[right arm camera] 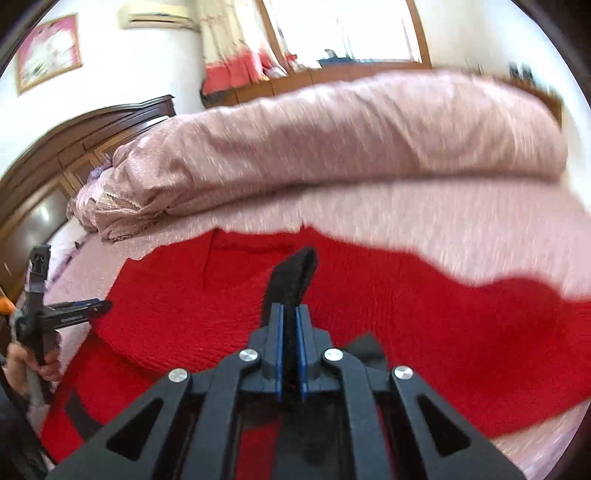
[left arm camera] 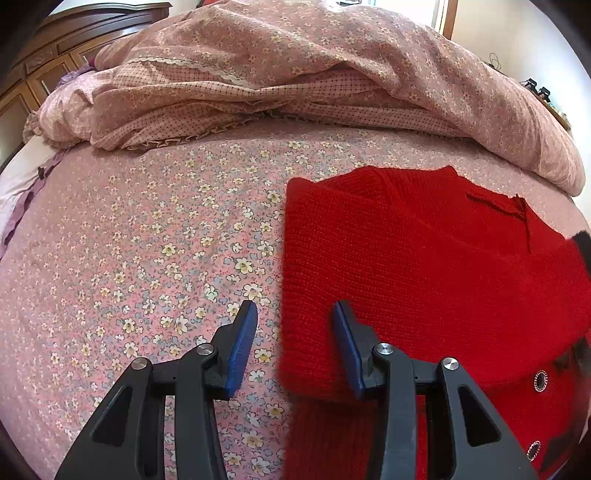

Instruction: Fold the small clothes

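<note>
Red knitted sweater (left arm camera: 424, 266): lies on the bed sheet (left arm camera: 147, 240), a pink fabric printed with small flowers. In the left wrist view it fills the area from 2 to 5 o'clock, its left edge folded straight, a ribbed hem at the near side. A loose red thread (left arm camera: 517, 210) hangs near its far edge at 2 o'clock. Metal eyelets (left arm camera: 540, 380) show on a dark trim at 4 o'clock.

Left gripper (left arm camera: 295, 332): at 6 o'clock, jaws apart, nothing between them. Its right blue pad (left arm camera: 349, 347) stands over the sweater's left border; the left one is over bare sheet. Whether either touches the cloth cannot be told.

Right gripper (right arm camera: 290, 347): at 6 o'clock in its own view, jaws together, clamped on a black strap (right arm camera: 293, 277) that rises out of them above the red knit. This view is blurred.

Person's hand (right arm camera: 22, 362): at 8 o'clock in the right wrist view, holding the left gripper's handle.

Quilt (left arm camera: 295, 74): pink floral, bunched in a heap along the far side of the bed, 10 to 2 o'clock.

Wooden headboard (right arm camera: 92, 133): dark, at 10 o'clock.

Window (right arm camera: 343, 29), curtain (right arm camera: 229, 44), air conditioner (right arm camera: 155, 14), framed picture (right arm camera: 48, 51): on the far wall, 10 to 1 o'clock.
</note>
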A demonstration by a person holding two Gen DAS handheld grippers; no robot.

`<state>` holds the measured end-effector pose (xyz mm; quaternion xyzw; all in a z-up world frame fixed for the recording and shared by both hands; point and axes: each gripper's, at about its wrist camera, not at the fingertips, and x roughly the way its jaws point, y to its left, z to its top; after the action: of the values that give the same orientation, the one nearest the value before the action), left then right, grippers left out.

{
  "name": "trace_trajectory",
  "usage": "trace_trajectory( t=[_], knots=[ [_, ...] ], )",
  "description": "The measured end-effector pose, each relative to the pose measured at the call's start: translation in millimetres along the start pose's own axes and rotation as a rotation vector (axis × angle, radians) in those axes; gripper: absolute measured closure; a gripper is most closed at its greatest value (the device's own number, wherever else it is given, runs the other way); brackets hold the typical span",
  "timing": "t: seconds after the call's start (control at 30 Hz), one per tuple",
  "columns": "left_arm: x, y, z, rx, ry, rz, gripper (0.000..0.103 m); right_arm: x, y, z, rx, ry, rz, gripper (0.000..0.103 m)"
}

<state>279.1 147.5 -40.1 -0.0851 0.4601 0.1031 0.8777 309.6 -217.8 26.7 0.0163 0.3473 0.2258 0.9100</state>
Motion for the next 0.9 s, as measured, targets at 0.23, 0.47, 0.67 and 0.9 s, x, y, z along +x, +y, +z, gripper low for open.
trace_trajectory(
  t=[0.23, 0.47, 0.67, 0.9],
  knots=[
    [2.2, -0.6, -0.7, -0.002, -0.004, 0.005, 0.065, 33.3, -14.4, -14.0, -0.013, 0.129, -0.095, 0.097],
    [-6.4, 13.2, 0.7, -0.09, -0.041, 0.004, 0.065, 27.9, -9.9, -12.8, -0.058, 0.049, -0.143, 0.097],
    [-2.1, 16.1, -0.5, -0.104, -0.025, 0.003, 0.065, 41.7, -14.2, -24.2, -0.045, 0.148, -0.148, 0.091],
    [-23.7, -8.3, -4.5, 0.038, -0.153, 0.047, 0.065, 23.3, -25.0, -25.1, 0.005, 0.13, -0.147, 0.063]
  ],
)
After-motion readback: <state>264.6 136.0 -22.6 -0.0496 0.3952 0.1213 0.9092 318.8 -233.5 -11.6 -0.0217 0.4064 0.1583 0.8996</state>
